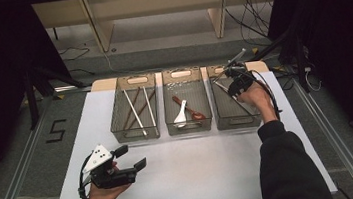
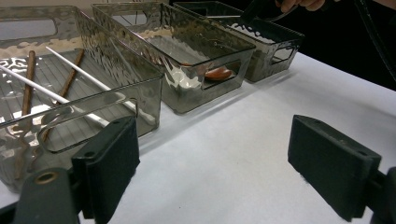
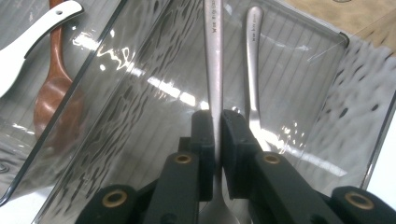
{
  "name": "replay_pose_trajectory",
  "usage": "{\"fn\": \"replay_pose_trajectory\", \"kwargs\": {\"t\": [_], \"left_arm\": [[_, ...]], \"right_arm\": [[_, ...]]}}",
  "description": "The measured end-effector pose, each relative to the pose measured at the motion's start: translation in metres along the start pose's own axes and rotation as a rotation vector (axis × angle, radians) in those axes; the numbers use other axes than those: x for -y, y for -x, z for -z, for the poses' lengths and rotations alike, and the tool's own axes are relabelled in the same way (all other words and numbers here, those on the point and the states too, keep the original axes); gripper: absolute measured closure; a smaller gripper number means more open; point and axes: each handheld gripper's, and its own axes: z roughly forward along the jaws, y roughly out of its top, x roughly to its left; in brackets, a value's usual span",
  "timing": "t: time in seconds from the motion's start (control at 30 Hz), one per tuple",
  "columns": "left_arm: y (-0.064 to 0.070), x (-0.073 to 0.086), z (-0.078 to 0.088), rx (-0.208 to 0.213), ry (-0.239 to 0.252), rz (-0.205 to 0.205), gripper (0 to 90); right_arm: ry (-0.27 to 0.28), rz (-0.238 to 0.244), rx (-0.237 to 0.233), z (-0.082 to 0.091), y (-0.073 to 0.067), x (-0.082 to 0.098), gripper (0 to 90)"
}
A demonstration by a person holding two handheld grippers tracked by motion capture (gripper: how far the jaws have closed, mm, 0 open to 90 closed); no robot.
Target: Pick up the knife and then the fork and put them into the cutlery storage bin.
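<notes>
Right gripper (image 3: pixel 217 126) clamped on a silver metal utensil (image 3: pixel 213 60) over the right-hand smoked clear plastic bin (image 1: pixel 227 119).

The slim steel handle was pinched between the two black jaws and hung above that bin, its far end jutting beyond the bin's far rim in the high view. A second silver metal utensil (image 3: pixel 252 70) lay on the bin floor just beside it. To the left of that bin stood a matching middle bin (image 1: pixel 189 126) holding a white ceramic spoon (image 1: pixel 181 113) and a brown wooden spoon (image 1: pixel 189 109), then a third bin (image 1: pixel 135 132) with white and brown chopsticks (image 1: pixel 134 107). Well apart from the bins, near the front of the white table (image 1: pixel 198 172), the left gripper (image 1: pixel 131 156) rested with its jaws wide and nothing between them. The narrow, smooth handle could probably swivel or slip in the pads, and if let go from this height it might clatter onto the other utensil or catch the rim.
</notes>
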Motion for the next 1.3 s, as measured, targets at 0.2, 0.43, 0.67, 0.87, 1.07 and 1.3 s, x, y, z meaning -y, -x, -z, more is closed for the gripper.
{"fn": "replay_pose_trajectory", "kwargs": {"t": [0.2,0.43,0.67,0.87,1.07,1.3], "left_arm": [[0.0,0.0,0.0,0.0,0.0,0.0,16.0],[0.0,0.0,0.0,0.001,-0.001,-0.001,16.0],[0.0,0.0,0.0,0.0,-0.003,0.0,16.0],[0.0,0.0,0.0,0.001,-0.002,0.001,16.0],[0.0,0.0,0.0,0.0,-0.002,0.001,16.0],[0.0,0.0,0.0,-0.001,-0.003,0.001,16.0]], "right_arm": [[-0.004,0.003,0.005,-0.004,-0.002,-0.001,84.4],[0.005,-0.017,-0.007,-0.009,-0.002,-0.003,60.4],[0.048,-0.029,-0.03,-0.002,0.001,-0.002,47.3],[0.088,-0.015,-0.044,0.009,-0.003,0.0,39.2],[0.122,-0.013,-0.083,0.019,-0.01,0.006,33.7],[0.17,0.004,-0.12,0.029,-0.018,0.019,31.4]]}}
